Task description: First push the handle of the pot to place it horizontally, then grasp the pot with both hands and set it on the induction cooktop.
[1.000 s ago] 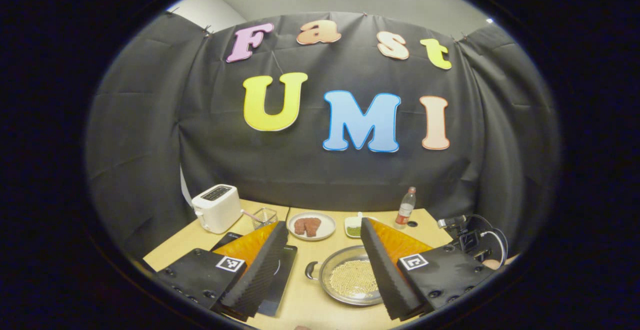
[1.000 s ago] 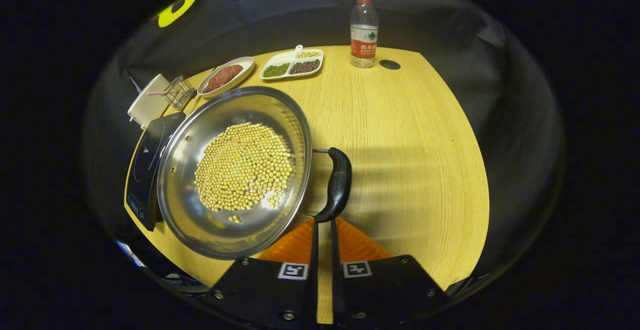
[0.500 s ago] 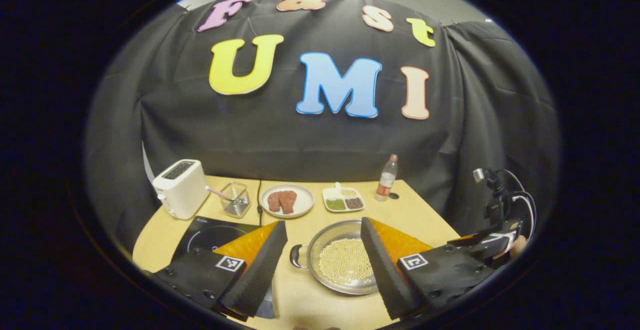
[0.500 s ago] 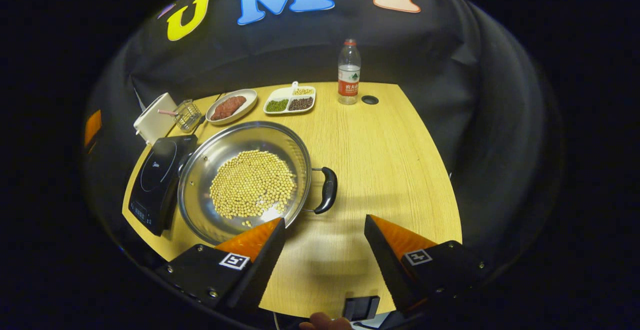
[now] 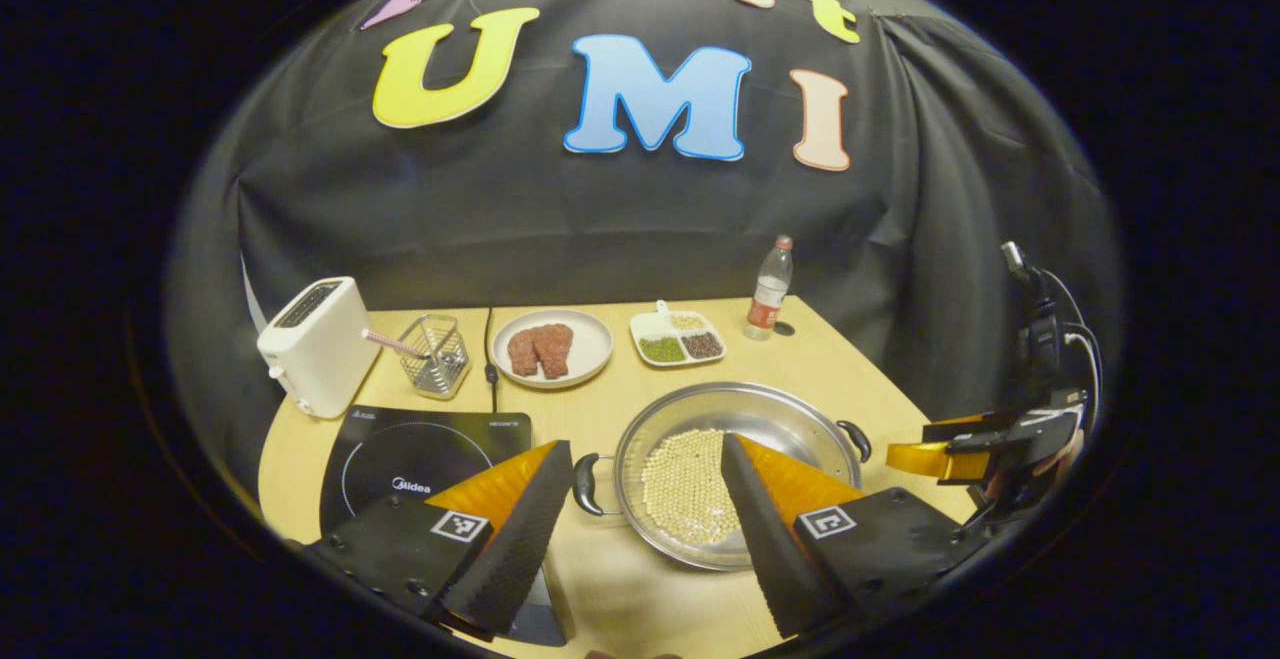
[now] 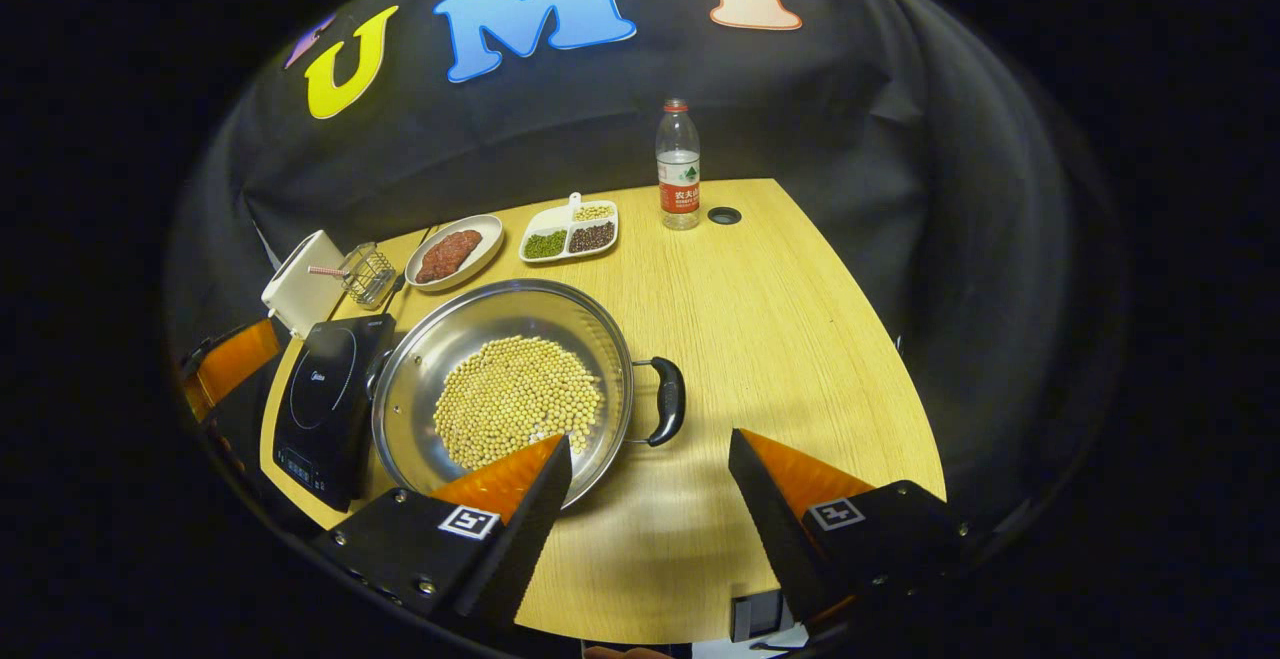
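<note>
Both gripper views look down across the table (image 5: 830, 364) from above, sharing the pot (image 6: 500, 379).

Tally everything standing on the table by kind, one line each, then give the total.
Pot: 1
Induction cooktop: 1
Toaster: 1
Wire basket: 1
Round plate: 1
Divided dish: 1
Water bottle: 1
Total: 7

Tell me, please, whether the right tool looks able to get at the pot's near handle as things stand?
Probably yes: the right tool is open, the handle lies just ahead of it, and only bare table sits between them.
</note>
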A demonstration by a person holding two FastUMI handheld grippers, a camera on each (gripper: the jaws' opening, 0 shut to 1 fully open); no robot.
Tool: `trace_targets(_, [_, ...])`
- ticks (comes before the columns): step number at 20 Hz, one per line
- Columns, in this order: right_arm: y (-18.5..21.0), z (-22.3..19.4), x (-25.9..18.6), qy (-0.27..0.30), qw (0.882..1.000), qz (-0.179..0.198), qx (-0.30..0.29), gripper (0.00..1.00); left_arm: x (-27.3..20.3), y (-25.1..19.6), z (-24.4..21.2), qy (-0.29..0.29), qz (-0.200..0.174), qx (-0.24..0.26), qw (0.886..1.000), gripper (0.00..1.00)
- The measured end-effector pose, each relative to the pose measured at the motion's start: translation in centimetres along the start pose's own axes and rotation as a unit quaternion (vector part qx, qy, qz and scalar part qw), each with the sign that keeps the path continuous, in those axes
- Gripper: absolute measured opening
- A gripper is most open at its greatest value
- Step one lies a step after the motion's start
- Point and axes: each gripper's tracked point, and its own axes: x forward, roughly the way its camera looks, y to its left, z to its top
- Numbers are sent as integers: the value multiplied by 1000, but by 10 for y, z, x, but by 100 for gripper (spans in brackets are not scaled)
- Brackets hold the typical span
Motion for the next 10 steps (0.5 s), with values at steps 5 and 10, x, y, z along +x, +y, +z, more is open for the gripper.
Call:
trace_targets(5, [4, 10, 11, -3, 1000, -1, -5, 96, 23, 10, -16, 23, 2, -9, 1000, 97])
trace_targets(10, [3, 15, 27, 0, 1000, -3, -5, 96, 58, 22, -38, 50, 9, -2, 999, 97])
